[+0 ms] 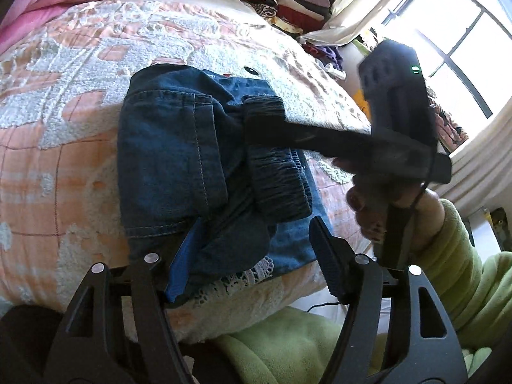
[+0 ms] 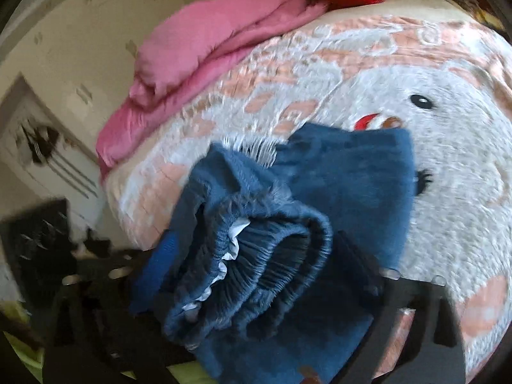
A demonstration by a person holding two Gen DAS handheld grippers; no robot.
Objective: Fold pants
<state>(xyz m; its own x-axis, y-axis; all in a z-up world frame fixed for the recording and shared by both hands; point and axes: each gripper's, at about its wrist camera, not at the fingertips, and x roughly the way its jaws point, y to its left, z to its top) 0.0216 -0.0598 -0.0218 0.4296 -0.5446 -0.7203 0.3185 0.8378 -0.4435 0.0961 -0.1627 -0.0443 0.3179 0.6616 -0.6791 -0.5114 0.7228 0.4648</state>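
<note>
Your pants (image 1: 179, 166): blue denim, folded into bundle, lying on bed's peach-and-white bedspread (image 1: 64, 121) near its front edge. Your right claw (image 1: 265, 134) clamped on bunched elastic waistband (image 2: 256, 272). Your left claw (image 1: 252, 265) apart, straddling bundle's near hem, pads not pressing cloth. Pink quilt (image 2: 204, 48) well beyond, clothes stacks (image 1: 288, 3) at far side.

The bed (image 1: 80, 147) is covered by a peach-and-white textured bedspread (image 2: 448, 192). Folded blue denim pants (image 1: 179, 160) are laid on it. A pink quilt (image 2: 208, 41) and stacked folded clothes (image 1: 288, 3) are seen along its far edge.
</note>
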